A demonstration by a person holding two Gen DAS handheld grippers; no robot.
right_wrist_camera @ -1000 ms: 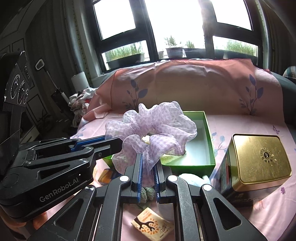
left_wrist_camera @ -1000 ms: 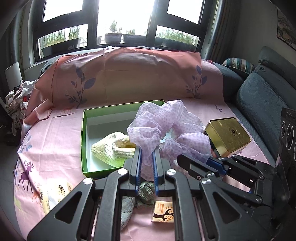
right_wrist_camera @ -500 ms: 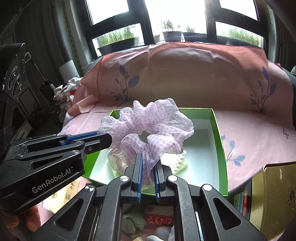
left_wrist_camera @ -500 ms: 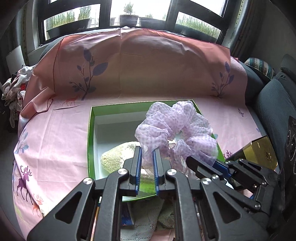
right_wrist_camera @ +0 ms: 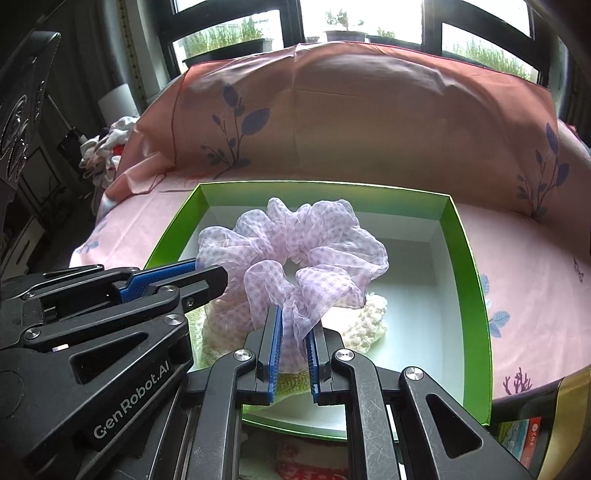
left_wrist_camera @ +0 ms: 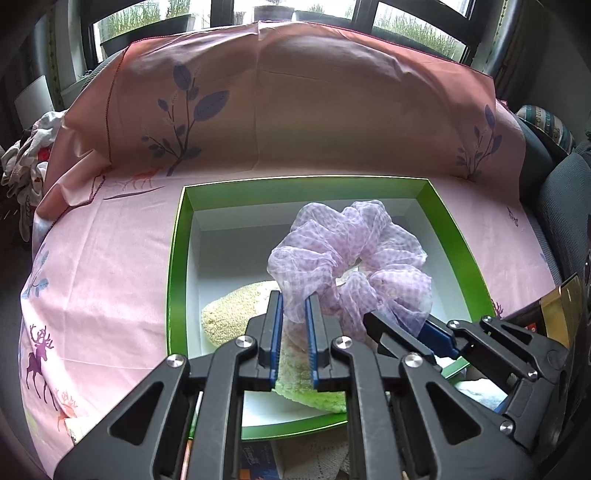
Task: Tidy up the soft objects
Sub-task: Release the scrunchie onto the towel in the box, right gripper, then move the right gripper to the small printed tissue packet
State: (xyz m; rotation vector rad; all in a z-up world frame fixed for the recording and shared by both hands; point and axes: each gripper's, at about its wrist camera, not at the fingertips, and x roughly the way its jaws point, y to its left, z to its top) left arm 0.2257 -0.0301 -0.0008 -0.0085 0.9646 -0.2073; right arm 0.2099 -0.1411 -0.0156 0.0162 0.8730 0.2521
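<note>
Both claws, left claw and right claw, pinch the lilac scrunchie above the green box; lower it beside the knitted piece before releasing together.

Dark-framed multi-pane window along the far wall; bright daylight enters. Potted green plants in a row on the sill outside. Pink printed cotton sheet with purple leaf sprigs and deer figures, draped over the seat and backrest. Grey upholstered sofa arm at right. Heap of crumpled white-and-red clothes at left.
</note>
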